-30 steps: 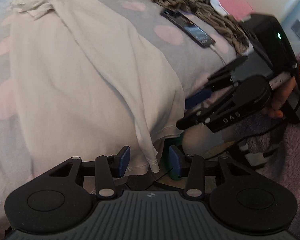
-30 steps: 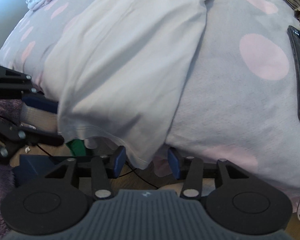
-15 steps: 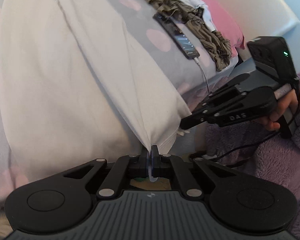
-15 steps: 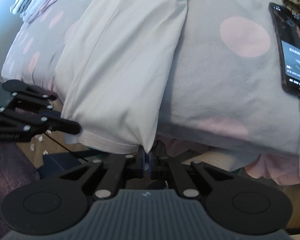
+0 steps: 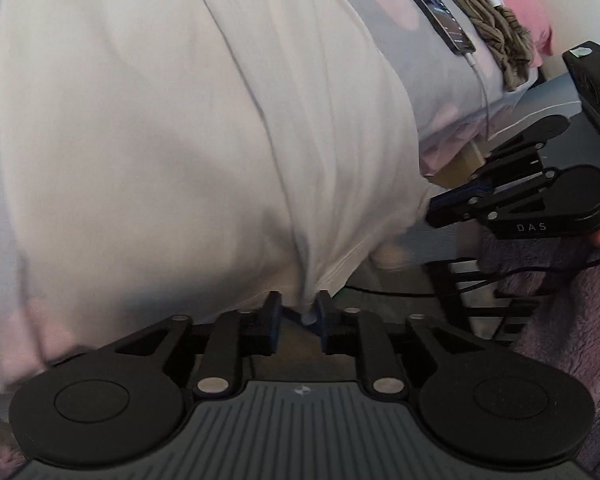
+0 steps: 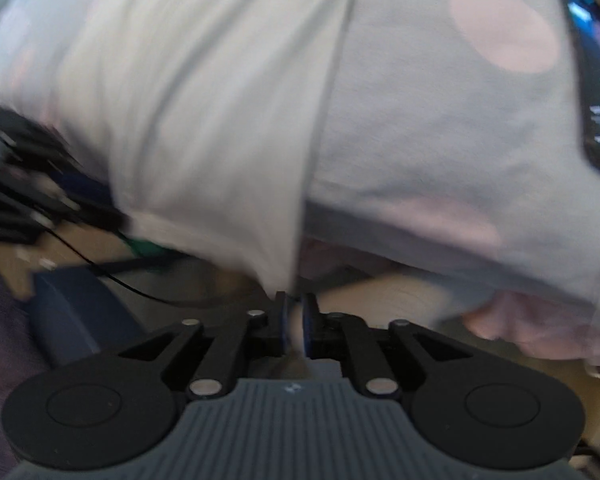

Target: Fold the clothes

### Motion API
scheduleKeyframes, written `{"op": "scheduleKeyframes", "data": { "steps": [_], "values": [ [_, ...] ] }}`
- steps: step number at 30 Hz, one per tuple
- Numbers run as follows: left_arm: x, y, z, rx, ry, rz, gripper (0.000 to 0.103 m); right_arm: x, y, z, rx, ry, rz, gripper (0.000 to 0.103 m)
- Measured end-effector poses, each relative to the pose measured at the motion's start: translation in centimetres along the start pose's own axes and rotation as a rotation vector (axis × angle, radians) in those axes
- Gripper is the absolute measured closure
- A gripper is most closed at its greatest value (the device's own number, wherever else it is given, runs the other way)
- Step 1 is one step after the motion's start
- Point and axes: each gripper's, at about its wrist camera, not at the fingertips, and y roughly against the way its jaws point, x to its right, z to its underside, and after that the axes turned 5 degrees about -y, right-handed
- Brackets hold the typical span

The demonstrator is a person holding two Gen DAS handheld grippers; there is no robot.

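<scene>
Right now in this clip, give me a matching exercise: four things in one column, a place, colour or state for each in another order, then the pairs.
Things:
1. white garment
2. phone
3. bedsheet
4. striped garment

Descriptions:
A. grey with pink dots
B. dark, lying flat with a white cable plugged in
C. bunched up beyond the phone
D. draped over the bed's edge, its hem corner between the left gripper's jaws

Pairs: 1-D, 2-B, 3-A, 4-C

"DAS" in pale letters on the right tongs' [image 5: 440, 212] black body.
</scene>
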Motion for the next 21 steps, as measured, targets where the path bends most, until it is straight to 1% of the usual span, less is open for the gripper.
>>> {"op": "scheduleKeyframes", "data": {
  "steps": [1,2,4,5,8,10,11,12,16,18,20,21],
  "values": [
    [0.0,0.8,-0.2,0.012,-0.003,0.007,0.083,0.1,0.4,-0.1,0.01,0.002,0.015,0.086],
    [0.0,1.8,-0.5,0.032,-0.002,0.015,0.083,0.6,1.0,-0.2,0.027,-0.002,0.008,0.086],
    [-0.7,3.9,-1.6,0.085,0.009,0.015,0.076,1.1,2.7,-0.8,0.069,-0.006,-0.005,0.086],
    [-1.1,5.0,-2.2,0.113,0.014,0.012,0.075,1.2,3.6,-1.2,0.09,-0.007,-0.011,0.085],
    [-2.7,7.9,-4.6,0.198,0.022,-0.031,0.071,1.1,6.1,-3.0,0.16,0.011,-0.008,0.082],
    [-4.2,9.3,-6.4,0.256,0.045,-0.066,0.066,1.1,7.6,-4.5,0.211,0.029,0.008,0.082],
    [-4.9,9.8,-7.3,0.283,0.065,-0.082,0.061,1.1,8.4,-5.3,0.237,0.038,0.018,0.082],
    [-5.8,10.3,-8.2,0.306,0.089,-0.096,0.06,1.2,8.9,-6.1,0.262,0.05,0.035,0.082],
    [-8.8,10.7,-11.8,0.352,0.168,-0.128,0.06,2.4,10.1,-9.9,0.363,0.092,0.125,0.082],
    [-10.1,10.6,-13.4,0.377,0.178,-0.164,0.06,3.7,10.2,-12.1,0.392,0.093,0.151,0.082],
    [-11.1,10.8,-15.2,0.411,0.17,-0.199,0.06,5.3,10.8,-14.5,0.398,0.084,0.17,0.082],
    [-11.6,11.1,-16.1,0.426,0.166,-0.208,0.059,6.0,10.9,-15.7,0.396,0.075,0.182,0.08]
  ]
}}
